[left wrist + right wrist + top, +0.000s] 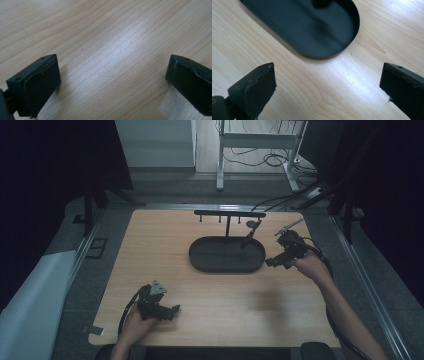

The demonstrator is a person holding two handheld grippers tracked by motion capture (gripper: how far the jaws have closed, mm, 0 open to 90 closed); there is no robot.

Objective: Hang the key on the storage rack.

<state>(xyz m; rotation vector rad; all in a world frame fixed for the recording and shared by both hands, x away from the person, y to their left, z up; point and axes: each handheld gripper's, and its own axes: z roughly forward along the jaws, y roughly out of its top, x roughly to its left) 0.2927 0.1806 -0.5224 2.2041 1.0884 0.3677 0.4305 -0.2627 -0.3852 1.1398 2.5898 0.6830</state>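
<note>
Right gripper [272, 262] sits just right of the black oval tray [200, 262], jaws wide apart with nothing between them. Left gripper [174, 310] rests at the near left of the wooden table [165, 240], jaws spread over bare wood.

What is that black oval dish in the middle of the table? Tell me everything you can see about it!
The black oval tray is the base of a small stand. It looks like dark matte metal, with a low rim and a flat floor. A thin post rises from its back edge to a crossbar with little pegs. It sits flat on the wooden table. The right claw hovers just beside it, open, not touching.
</note>
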